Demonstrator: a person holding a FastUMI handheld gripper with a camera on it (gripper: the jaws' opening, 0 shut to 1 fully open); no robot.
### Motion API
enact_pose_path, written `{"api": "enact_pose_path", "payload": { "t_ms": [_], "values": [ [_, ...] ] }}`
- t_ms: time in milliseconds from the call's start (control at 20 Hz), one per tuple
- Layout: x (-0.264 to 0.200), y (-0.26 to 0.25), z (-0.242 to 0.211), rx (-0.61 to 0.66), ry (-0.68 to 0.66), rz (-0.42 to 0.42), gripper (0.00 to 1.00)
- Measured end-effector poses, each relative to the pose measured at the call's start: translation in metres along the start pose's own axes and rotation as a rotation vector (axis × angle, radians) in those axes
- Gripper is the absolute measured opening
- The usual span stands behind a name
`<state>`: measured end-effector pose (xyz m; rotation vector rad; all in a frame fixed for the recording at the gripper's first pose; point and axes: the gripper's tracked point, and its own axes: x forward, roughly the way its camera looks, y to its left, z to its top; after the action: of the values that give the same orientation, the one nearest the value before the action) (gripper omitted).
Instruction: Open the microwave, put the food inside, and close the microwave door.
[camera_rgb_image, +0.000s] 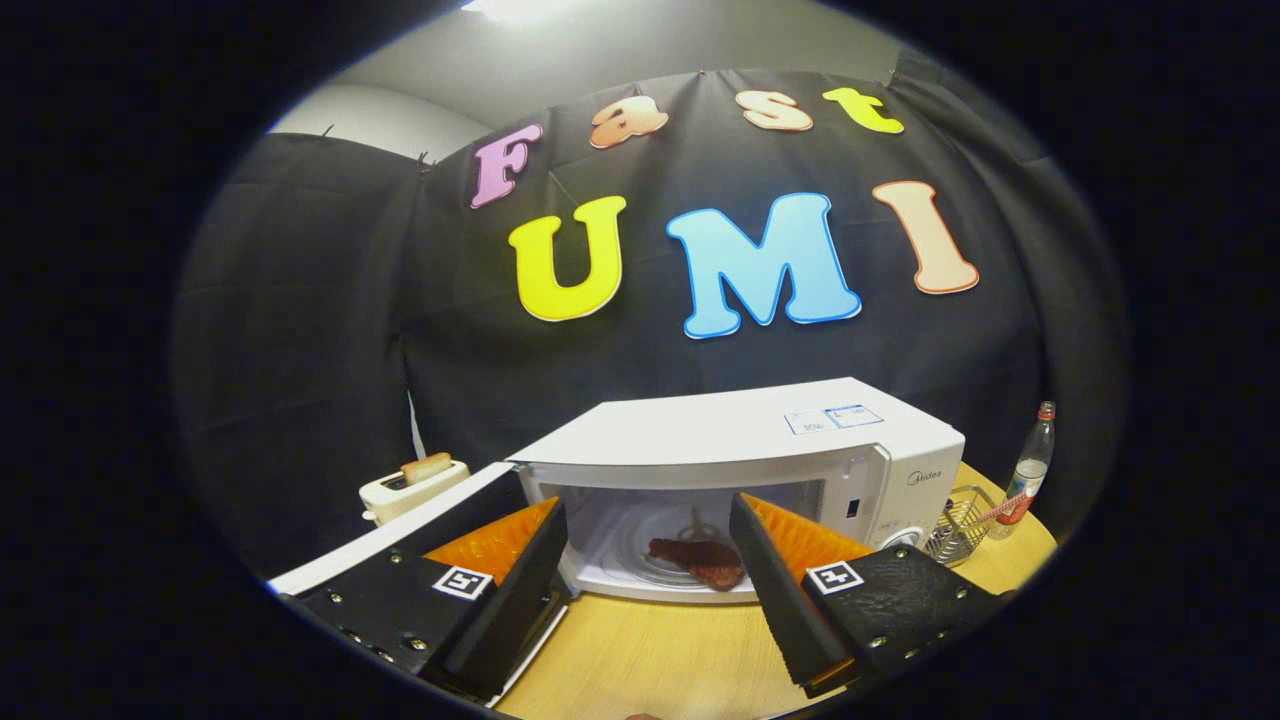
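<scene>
A pale wooden bench (700, 650) is carrying everything here, with black cloth hanging behind it as the booth's wall. The microwave (760, 440) is sitting in the middle of the bench, and every place below is given from it. Its door (400, 535) is standing swung wide open at its hinge side, reaching out toward the camera. Inside its cavity, on the round glass turntable (650, 555), the food (700, 562), a flat reddish-brown piece, is lying near the front lip.

The tongs (648, 560) are hovering just in front of the microwave's opening, spread wide and gripping nothing; the food is showing between the two fingers, but it is lying beyond their tips and apart from them, inside the cavity. One finger is overlapping the inner face of the open door; whether it is touching the door I cannot tell.

Behind the door's far edge a toaster (405, 488) is standing with a slice poking up from it. On the microwave's control-panel side a small wire rack (955, 525) is sitting close by, and a clear bottle (1030, 465) is standing just past that.

Judging progress: the opening looks done and the food appears to be already placed, so what is remaining is swinging the door shut, which will likely be calling for the tongs to get round to the door's outer face
</scene>
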<state>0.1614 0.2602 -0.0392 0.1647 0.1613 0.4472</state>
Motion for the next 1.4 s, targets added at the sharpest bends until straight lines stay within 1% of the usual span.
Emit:
{"api": "enact_pose_path", "payload": {
  "t_ms": [400,650,850,1000,1100,1300,1350,1400],
  "values": [
    [-0.07,0.113,0.015,-0.033,-0.018,0.196,0.99],
    [-0.111,0.195,0.017,-0.058,-0.037,0.359,0.99],
    [-0.141,0.254,0.009,-0.081,-0.034,0.475,0.99],
    [-0.163,0.292,-0.008,-0.09,-0.007,0.549,0.97],
    [-0.169,0.308,-0.023,-0.099,0.021,0.588,0.97],
    [-0.183,0.329,-0.063,-0.116,0.106,0.633,0.97],
    [-0.185,0.331,-0.075,-0.119,0.136,0.649,0.87],
    [-0.184,0.334,-0.088,-0.118,0.171,0.66,0.83]
  ]
}}
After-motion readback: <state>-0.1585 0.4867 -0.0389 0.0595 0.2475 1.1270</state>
